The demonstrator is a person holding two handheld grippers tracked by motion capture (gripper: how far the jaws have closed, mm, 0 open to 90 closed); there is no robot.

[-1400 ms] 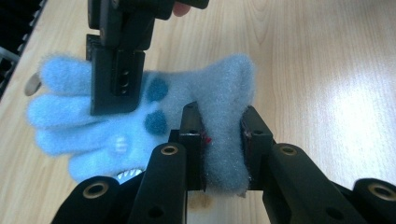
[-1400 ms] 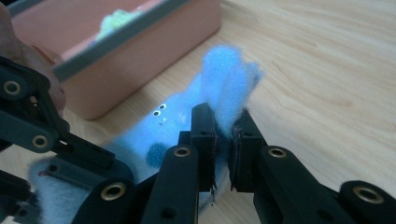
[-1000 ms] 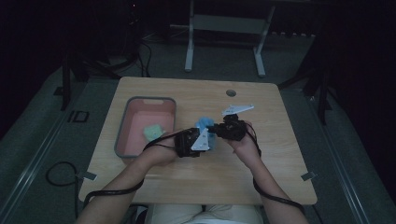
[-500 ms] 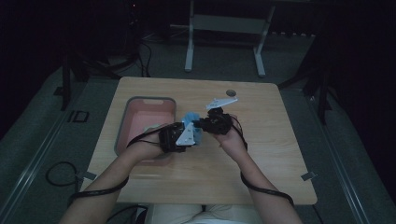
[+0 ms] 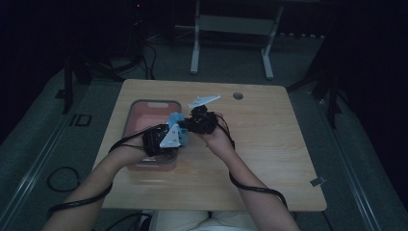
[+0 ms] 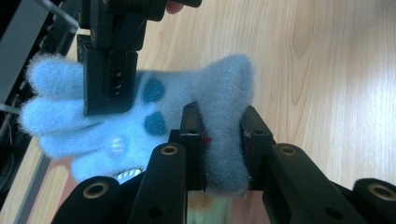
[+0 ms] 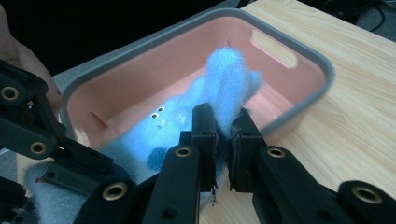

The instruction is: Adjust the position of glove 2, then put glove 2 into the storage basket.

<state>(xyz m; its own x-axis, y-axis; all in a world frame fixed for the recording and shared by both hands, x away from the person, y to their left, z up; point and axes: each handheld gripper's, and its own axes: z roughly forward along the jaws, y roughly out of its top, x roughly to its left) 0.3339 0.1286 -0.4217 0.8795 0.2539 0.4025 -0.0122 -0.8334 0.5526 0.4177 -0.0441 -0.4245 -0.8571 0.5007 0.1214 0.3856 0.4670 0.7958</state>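
Observation:
A fluffy blue glove [image 5: 175,120] with googly eyes and a stitched mouth hangs between my two grippers above the right edge of a pink tray [image 5: 154,102]. In the left gripper view, my left gripper [image 6: 219,116] is shut on one thick end of the glove [image 6: 205,88], and the right gripper [image 6: 109,70] clamps the glove near its fingers. In the right gripper view, my right gripper [image 7: 224,116] is shut on a standing fold of the glove [image 7: 229,70], with the tray [image 7: 299,51] right behind it. From above, the left gripper [image 5: 180,137] and right gripper [image 5: 186,126] nearly meet.
The grey-rimmed tray stands at the left of a wooden table [image 5: 269,144]. A small round grommet [image 5: 237,96] sits near the far edge. Cables trail from both grippers along the person's forearms. A metal stand frame [image 5: 231,29] is on the floor beyond the table.
Both hands have carried the glove leftward, from the table's middle to the tray's right edge. The grips have stayed the same.

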